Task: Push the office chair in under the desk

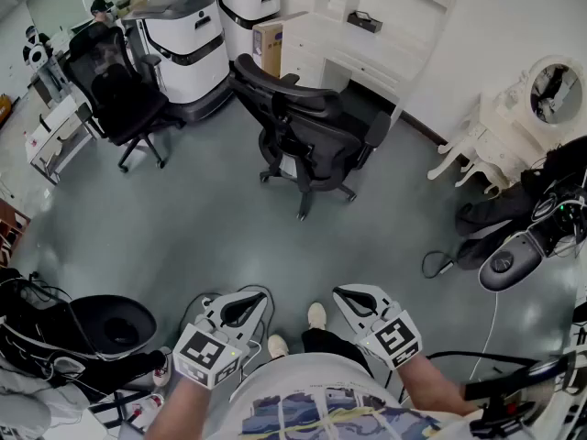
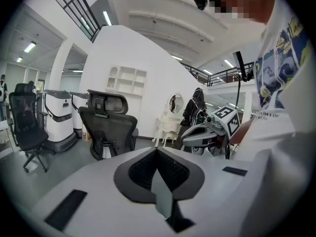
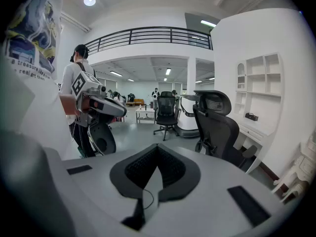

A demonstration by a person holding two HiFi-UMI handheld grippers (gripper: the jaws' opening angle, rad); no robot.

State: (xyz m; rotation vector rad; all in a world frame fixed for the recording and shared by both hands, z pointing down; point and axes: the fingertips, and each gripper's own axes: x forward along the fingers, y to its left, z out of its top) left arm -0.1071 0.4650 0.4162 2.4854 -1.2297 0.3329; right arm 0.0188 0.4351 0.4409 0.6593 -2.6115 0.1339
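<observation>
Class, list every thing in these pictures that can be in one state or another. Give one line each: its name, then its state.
Office chair: upright, pulled out, not under the desk, untouched.
Desk: knee space open, no chair in it.
Left gripper: shut, empty, held near the body.
Right gripper: shut, empty, held near the body.
Second chair: upright, standing free on the floor at the left.

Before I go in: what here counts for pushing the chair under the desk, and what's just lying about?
For the job:
- office chair
- white desk
- left gripper and right gripper, both shut and empty

Lying about:
- second chair at left
- white machines
- cardboard box
- mirrored dressing table
</observation>
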